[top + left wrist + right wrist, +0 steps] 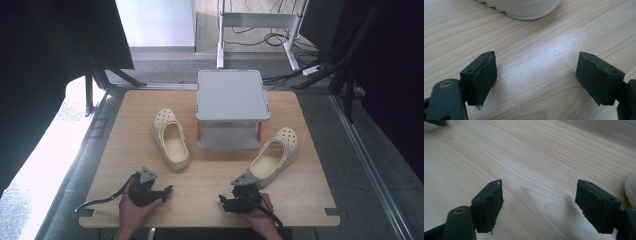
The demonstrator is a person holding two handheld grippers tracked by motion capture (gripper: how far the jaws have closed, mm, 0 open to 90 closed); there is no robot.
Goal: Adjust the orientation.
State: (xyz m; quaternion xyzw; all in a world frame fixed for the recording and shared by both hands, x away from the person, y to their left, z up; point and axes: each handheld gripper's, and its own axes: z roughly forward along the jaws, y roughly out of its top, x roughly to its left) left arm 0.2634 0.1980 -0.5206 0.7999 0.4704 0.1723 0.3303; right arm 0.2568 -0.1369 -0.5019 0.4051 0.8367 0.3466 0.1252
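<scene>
Resting both tools low at the near edge of the table (125, 120), I have nothing gripped yet. My left gripper (167, 189) stands released, jaws wide with only bare wood between them in the left gripper view, and my right gripper (221, 199) is just as wide apart, empty too.

The work ahead looks like picking up the cream clogs. The left clog (171, 139) lies at about one o'clock from my left gripper, toe pointing away from me, its heel end nearest; that pale sole edge (524, 10) sits at twelve o'clock in the left gripper view, near but not touching. The right clog (275, 156) lies at one o'clock from my right gripper, just beside it, angled toward the grey two-tier stand (232, 95) that sits at twelve o'clock in the middle of the table.

To do this well, I judge I should bring one jaw inside the heel opening and one outside the side wall, then clench on the wall; the foam is soft and will likely give, so a firm but not crushing squeeze suits.

My left hand (131, 210) holds its tool pointing toward three o'clock, level with the wood. My right hand (260, 215) holds its tool pointing toward nine o'clock, also low and flat.
</scene>
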